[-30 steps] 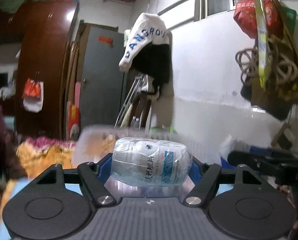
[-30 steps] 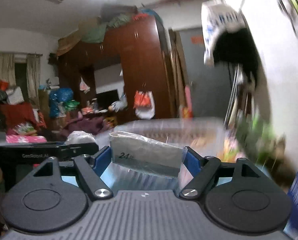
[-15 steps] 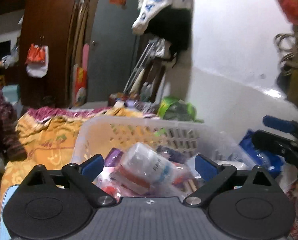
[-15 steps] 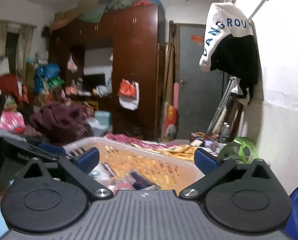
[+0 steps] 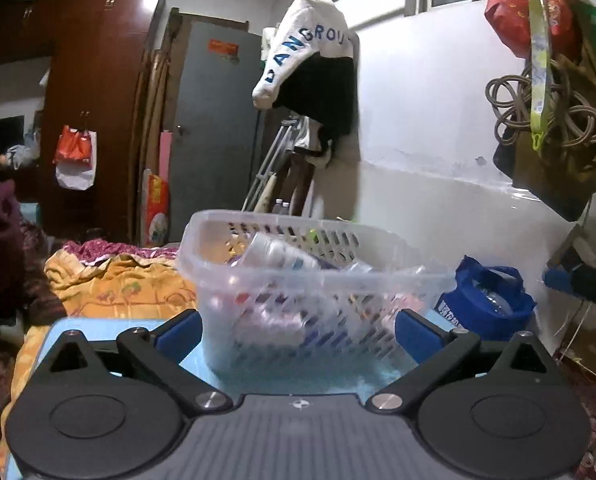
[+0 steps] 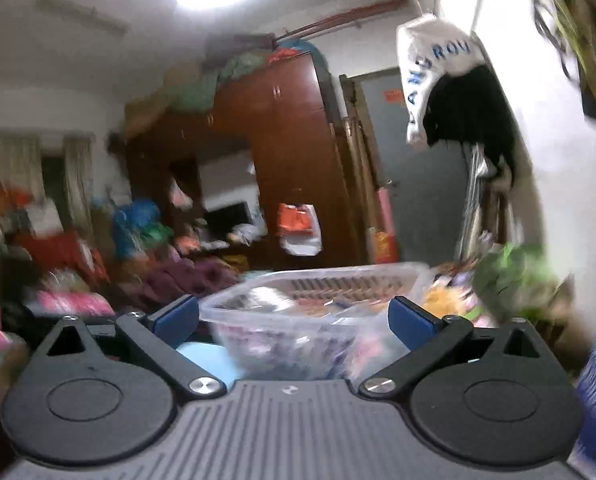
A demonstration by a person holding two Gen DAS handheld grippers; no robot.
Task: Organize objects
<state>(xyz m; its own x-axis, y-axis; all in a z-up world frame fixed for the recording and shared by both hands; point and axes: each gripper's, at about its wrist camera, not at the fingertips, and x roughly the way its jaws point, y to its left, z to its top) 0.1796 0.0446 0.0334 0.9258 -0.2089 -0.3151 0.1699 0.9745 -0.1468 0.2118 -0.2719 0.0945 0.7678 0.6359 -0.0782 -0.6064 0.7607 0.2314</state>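
Left gripper released, jaws wide, nothing between pads; right gripper likewise spread and empty. Basket sits on blue mat, straight ahead of both grippers, rim about level with fingertips; bottle lies tilted inside among other small items. Basket's long axis seems to run away from left camera; cannot tell which gripper is nearer. Blue bag just right of basket. Right view blurred.

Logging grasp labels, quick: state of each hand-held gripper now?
Left hand-held gripper: open, holding nothing, facing the basket.
Right hand-held gripper: open, holding nothing.
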